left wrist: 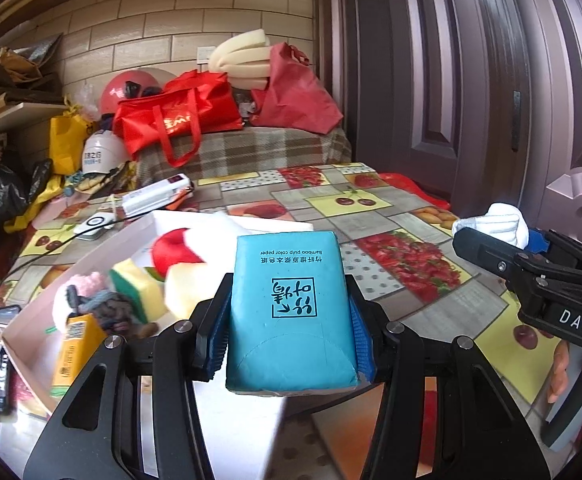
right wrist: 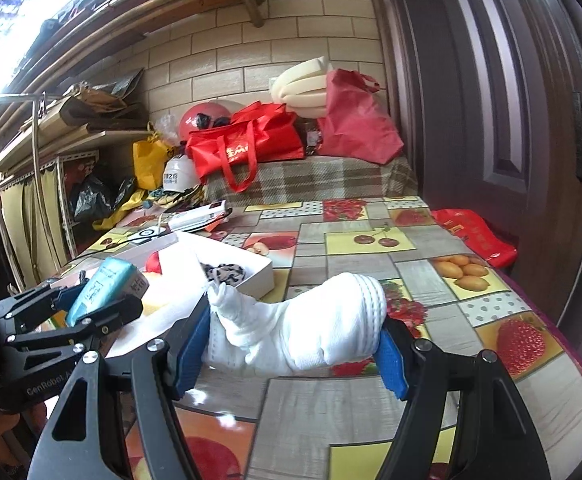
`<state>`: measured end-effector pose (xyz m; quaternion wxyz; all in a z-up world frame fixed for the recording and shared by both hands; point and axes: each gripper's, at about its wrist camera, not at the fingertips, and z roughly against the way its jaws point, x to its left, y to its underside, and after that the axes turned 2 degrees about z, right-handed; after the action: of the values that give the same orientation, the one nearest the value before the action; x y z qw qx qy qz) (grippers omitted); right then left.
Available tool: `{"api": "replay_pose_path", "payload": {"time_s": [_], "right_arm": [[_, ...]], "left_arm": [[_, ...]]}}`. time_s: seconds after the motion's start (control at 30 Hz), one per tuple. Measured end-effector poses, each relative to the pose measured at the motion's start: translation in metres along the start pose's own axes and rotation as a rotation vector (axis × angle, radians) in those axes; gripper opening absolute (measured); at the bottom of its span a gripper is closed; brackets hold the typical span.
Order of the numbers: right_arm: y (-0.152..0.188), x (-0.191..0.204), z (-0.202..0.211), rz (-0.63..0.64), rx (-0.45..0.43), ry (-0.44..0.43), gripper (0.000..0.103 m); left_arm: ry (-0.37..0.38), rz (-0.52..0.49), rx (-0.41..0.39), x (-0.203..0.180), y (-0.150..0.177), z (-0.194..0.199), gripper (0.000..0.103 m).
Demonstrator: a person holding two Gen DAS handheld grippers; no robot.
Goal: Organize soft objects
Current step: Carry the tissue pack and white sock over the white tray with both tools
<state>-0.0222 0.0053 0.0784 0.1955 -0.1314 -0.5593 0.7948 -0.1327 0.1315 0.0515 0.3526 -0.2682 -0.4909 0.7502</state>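
Left gripper pinches a smooth teal tissue pack; right gripper clamps a wide, lumpy white sock, toe end hidden

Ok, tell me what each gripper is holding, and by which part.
Left gripper: blue tissue pack, clamped across its long sides near its back end. Right gripper: rolled white sock, squeezed at its two ends.

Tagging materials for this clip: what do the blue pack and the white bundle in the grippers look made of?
Blue pack: tissues in thin, slightly glossy plastic wrap, judging by its printed "paper" label and dented sides. White bundle: soft knitted fabric, matte, probably a rolled sock; ribbed stitching shows at one end.
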Motion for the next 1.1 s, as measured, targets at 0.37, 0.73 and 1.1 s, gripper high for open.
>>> {"api": "replay_pose_path", "payload": {"time_s": [0.37, 0.73, 1.1], "right_arm": [[0.001, 0.028, -0.024, 0.026, 0.063, -0.052, 0.072], [-0.001, 0.063, -0.038, 0.102, 0.054, -0.104, 0.073], [-0.006, 0.096, -0.059, 0.146, 0.061, -0.152, 0.073]], "left_arm": [[-0.096, 0.046, 0.000, 0.048, 0.002, 0.002, 0.051], [-0.201, 0.109, 0.020, 0.102, 0.001, -0.006, 0.051], [-0.217, 0.182, 0.056, 0.126, 0.000, -0.019, 0.051]]}}
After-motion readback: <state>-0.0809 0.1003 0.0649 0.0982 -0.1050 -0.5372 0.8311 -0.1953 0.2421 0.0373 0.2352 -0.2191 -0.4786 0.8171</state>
